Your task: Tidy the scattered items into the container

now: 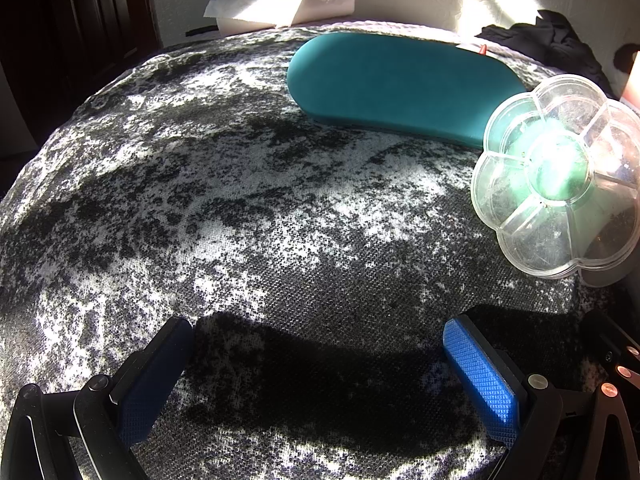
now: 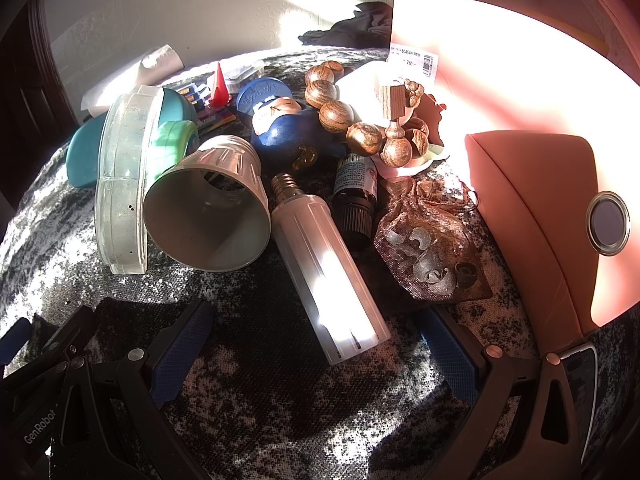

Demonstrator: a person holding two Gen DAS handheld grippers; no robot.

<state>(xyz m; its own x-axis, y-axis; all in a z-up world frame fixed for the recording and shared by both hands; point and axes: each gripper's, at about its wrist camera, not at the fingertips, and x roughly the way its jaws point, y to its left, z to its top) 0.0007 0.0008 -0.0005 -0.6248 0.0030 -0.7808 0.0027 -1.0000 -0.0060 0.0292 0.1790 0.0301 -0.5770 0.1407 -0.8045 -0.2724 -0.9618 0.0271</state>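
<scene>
The pink container (image 2: 532, 208) is seen at the right edge of the mottled cloth (image 2: 280, 400), lid raised, so that loose things can be dropped straight in. Just beside its wall a brown mesh pouch (image 2: 428, 248) is laid flat, and nearer the middle a long white tube bulb (image 2: 328, 264) is stretched out with its screw cap pointed away. Touching it on the left, a grey lamp shade (image 2: 212, 208) is tipped on its side, and a clear flower-shaped box (image 1: 560, 176) is propped on edge against the green roll behind. A dark bottle (image 2: 356, 192), a blue figurine (image 2: 280, 120) and wooden beads (image 2: 360, 120) are crowded toward the far edge; a teal case (image 1: 400, 84) is left lying flat behind them.

The right gripper (image 2: 316, 356) is held low over the cloth, its jaws spread wide with the near end of the bulb lined up between them, untouched; that bulb is judged the next pick. The left gripper (image 1: 320, 376) is hung over bare cloth, likewise released, nothing grasped.
</scene>
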